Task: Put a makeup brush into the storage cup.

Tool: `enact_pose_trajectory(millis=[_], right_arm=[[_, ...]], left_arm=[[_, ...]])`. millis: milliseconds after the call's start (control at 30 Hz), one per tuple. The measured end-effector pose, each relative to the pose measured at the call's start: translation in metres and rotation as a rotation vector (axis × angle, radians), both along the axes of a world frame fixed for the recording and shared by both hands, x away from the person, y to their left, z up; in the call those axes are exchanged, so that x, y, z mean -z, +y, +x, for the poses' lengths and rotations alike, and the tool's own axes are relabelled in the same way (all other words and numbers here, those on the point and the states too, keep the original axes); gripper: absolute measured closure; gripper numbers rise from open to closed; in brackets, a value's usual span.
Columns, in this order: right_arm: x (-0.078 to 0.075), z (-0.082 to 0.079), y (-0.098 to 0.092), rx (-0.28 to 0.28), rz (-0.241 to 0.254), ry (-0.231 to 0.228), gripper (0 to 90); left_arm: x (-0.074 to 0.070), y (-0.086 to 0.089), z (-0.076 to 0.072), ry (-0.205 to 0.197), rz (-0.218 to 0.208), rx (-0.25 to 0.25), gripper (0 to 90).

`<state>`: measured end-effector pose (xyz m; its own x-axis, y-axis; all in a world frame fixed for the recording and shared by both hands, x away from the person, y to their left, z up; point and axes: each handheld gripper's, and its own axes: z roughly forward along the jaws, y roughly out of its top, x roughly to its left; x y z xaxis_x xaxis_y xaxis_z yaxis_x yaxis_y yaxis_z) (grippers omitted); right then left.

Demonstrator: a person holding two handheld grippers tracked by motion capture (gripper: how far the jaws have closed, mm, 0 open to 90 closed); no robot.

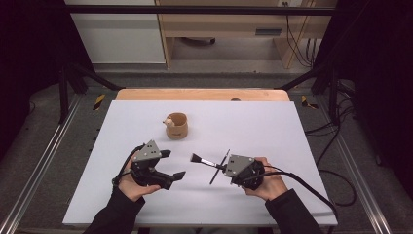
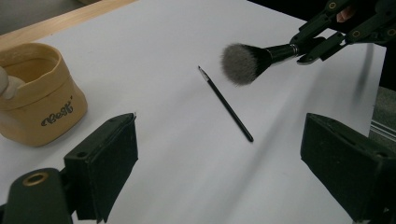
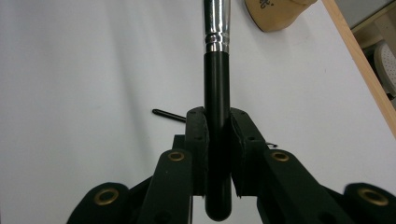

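Observation:
My right gripper (image 1: 222,167) (image 3: 218,140) is shut on the black handle of a fluffy makeup brush (image 1: 197,158) (image 3: 216,84). It holds the brush above the white table with the bristles pointing left. In the left gripper view, the brush's grey bristle head (image 2: 243,63) hangs at upper right, with the right gripper (image 2: 322,39) behind it. A thin black liner brush (image 1: 219,168) (image 2: 226,105) (image 3: 167,115) lies flat on the table under the held brush. My left gripper (image 1: 173,164) (image 2: 219,163) stands open and empty, left of the bristles.
A tan fabric pouch (image 1: 177,126) (image 2: 42,98) (image 3: 275,11) with a small pale object at its rim stands behind the grippers at mid-table. The white table top (image 1: 272,126) ends in a wooden strip (image 1: 202,94) at the far side. Cables trail off to the right.

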<state>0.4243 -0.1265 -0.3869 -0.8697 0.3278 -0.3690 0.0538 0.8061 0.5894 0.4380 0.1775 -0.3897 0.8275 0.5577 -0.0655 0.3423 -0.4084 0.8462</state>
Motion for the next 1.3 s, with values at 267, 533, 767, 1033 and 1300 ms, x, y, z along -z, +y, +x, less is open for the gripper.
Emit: enact_pose_trajectory(millis=[267, 533, 767, 1033, 1300], right_arm=[[0.006, -0.001, -0.004, 0.040, 0.070, 0.010, 79.3], [0.012, -0.002, -0.005, 0.060, 0.119, 0.009, 79.2], [0.017, -0.004, -0.005, 0.088, 0.178, 0.024, 79.3], [0.025, -0.006, -0.006, 0.099, 0.218, 0.038, 79.2], [0.028, -0.006, -0.005, 0.107, 0.248, 0.045, 79.2]], left_arm=[[0.007, 0.000, -0.001, 0.002, -0.041, -0.030, 10.7], [0.013, 0.000, -0.001, 0.013, -0.078, -0.040, 11.1], [0.017, -0.002, -0.003, 0.013, -0.100, -0.057, 11.4], [0.021, -0.003, -0.005, 0.011, -0.129, -0.076, 11.8], [0.024, -0.004, -0.007, 0.012, -0.164, -0.078, 12.5]])
